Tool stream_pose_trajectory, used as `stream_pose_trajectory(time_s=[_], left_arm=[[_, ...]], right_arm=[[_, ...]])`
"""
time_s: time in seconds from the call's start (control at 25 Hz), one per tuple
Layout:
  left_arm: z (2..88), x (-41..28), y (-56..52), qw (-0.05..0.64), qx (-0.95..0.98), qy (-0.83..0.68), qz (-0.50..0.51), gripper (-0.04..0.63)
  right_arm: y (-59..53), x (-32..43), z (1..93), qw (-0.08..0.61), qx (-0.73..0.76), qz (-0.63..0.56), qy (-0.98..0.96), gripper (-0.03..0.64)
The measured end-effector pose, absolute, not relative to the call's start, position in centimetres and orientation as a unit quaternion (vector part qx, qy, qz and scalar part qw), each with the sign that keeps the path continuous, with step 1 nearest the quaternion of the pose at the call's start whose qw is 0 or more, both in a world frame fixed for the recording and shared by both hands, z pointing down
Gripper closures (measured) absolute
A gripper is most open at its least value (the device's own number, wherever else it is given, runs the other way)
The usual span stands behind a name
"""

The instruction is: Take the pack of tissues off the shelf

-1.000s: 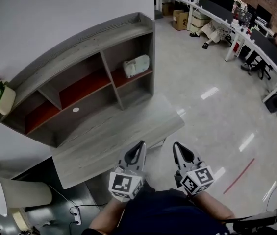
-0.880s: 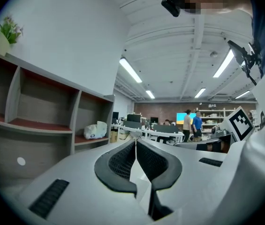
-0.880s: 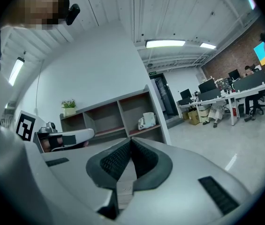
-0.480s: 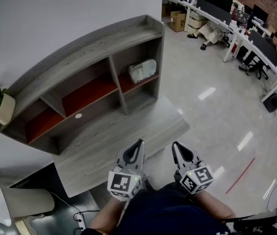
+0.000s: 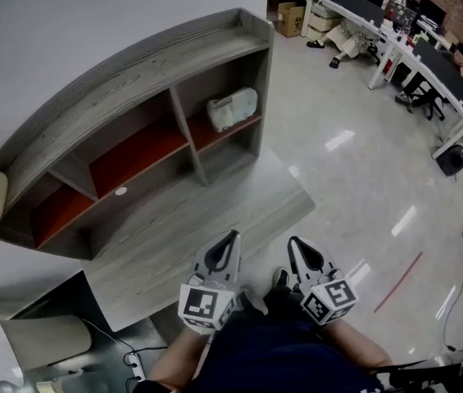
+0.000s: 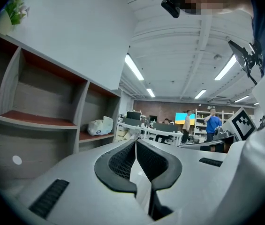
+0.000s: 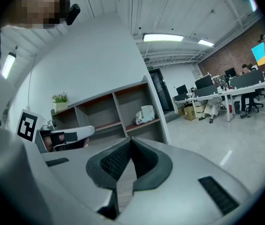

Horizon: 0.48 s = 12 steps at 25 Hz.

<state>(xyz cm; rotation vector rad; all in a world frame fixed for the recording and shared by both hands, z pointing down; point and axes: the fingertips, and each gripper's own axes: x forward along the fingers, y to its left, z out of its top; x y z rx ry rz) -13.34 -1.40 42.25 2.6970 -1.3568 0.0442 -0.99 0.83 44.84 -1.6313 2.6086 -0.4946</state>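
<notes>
On the reddish board of the shelf's right-hand compartment lies the pack of tissues [image 5: 233,108], alone and untouched. It looks pale, soft and pillow-like, wrapped in crinkled film that I expect gives under pressure. I judge the task as barely begun: nothing is grasped, and the whole reach, grip and lift-out is left to do.

The shelf [image 5: 133,64] around it is grey wood-grain with a raised lip along the top and reddish-brown boards inside. It stands on a desk [image 5: 206,219] of the same grey grain, which lies between me and the pack. The floor [image 5: 354,178] to the right is glossy and throws back the ceiling lights.

Both tools sit low near my body, well apart from the pack. My left gripper [image 5: 232,238] has its dark ribbed pads pressed together on nothing. My right gripper [image 5: 294,242] is likewise closed and empty. I need to open one before it can take the pack.
</notes>
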Motion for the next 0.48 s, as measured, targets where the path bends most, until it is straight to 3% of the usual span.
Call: stream_pose_trajectory(time_s=[0.48], left_arm=[[42.3, -11.5, -8.7, 0.053, 0.875, -0.481, 0.034, 0.572]], right_arm=[[-7.8, 0.8, 45.6, 0.019, -0.491, -0.176, 0.853, 0.606]])
